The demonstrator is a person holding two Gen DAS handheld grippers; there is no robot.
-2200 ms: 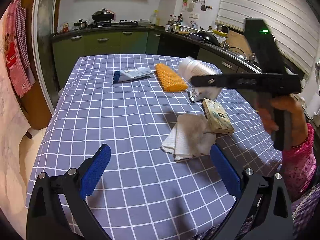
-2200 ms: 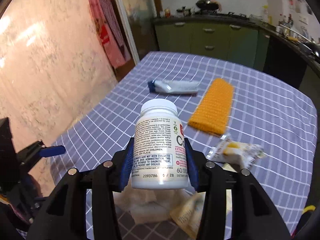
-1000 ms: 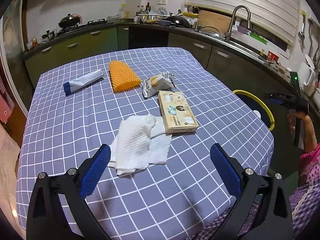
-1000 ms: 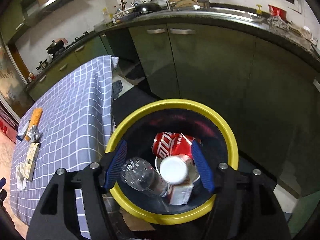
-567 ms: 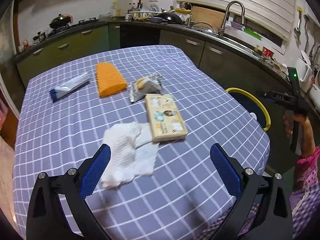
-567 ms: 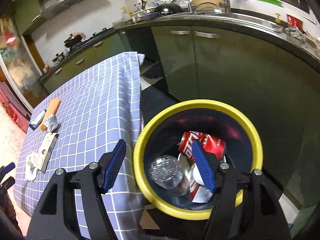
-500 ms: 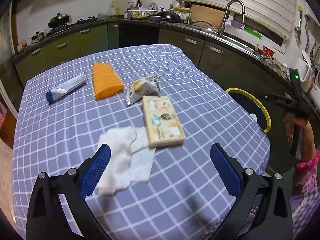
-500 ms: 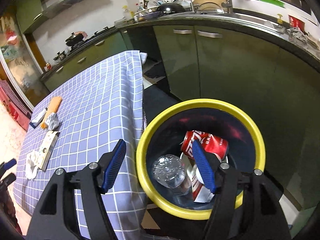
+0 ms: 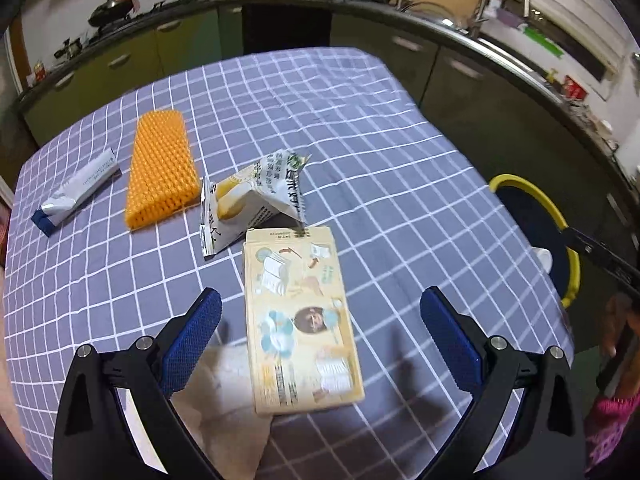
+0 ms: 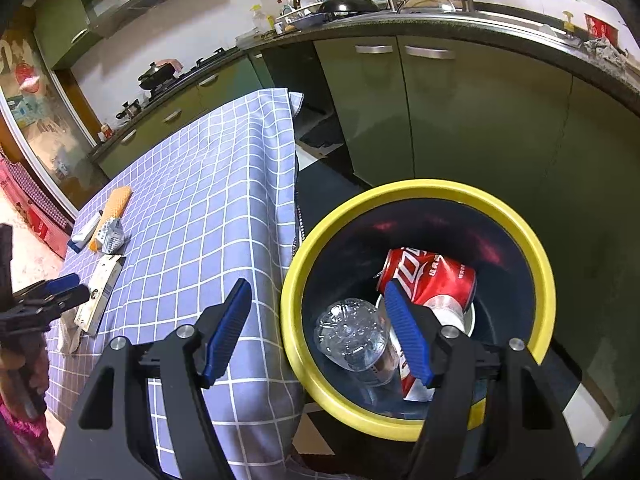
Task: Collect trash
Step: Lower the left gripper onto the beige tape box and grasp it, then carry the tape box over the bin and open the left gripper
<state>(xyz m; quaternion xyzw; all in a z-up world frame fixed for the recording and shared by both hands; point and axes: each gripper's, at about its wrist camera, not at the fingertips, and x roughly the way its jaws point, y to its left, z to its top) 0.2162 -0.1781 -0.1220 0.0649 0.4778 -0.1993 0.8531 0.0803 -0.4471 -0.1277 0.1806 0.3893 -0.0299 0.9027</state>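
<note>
Left gripper (image 9: 316, 322), spread and empty, lines up over the flat beige printed carton (image 9: 300, 320).
Right gripper (image 10: 318, 332), spread empty above the yellow-rimmed bin (image 10: 536, 256); next, straddle and pinch the carton.

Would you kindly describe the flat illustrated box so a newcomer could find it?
On the checked table, look at the near edge. The flat illustrated box lies there, partly over a white tissue, just below a crumpled snack wrapper; it alone is rigid and rectangular.
</note>
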